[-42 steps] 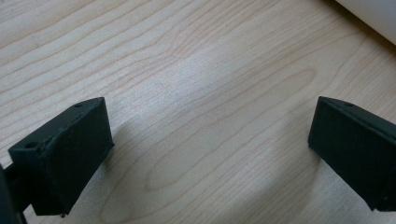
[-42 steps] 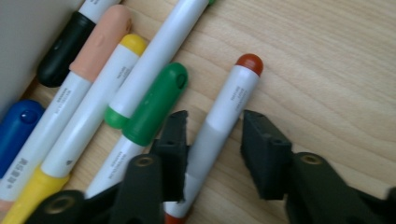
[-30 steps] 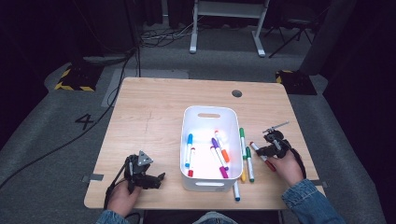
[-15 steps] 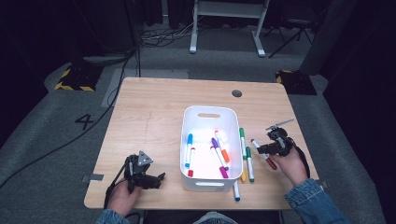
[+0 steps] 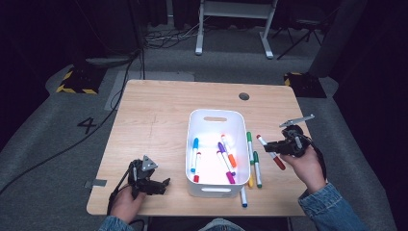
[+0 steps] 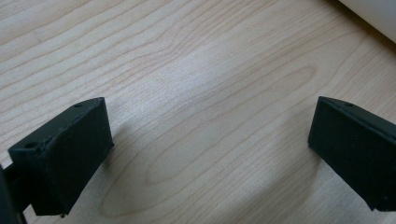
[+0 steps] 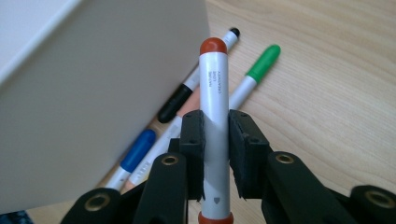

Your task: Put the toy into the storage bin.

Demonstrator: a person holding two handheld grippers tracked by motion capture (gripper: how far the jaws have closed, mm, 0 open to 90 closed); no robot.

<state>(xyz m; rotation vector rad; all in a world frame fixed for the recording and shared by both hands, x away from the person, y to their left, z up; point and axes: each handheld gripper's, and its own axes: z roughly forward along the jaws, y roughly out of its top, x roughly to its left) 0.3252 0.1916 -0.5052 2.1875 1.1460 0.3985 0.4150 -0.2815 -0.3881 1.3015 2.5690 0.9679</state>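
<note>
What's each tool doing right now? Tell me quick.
Left tool: open, nothing between its jaws, low over the table.
Right tool: closed on a red marker, beside the white bin.

Table centre frame, white bin right of centre holding blue, red, purple and orange markers. Green markers lie just beside the bin's right wall. Right gripper, right of the bin, clamps a red marker across its middle. Left gripper, lower left, rests on the table near its front edge, well apart from the bin.
</note>
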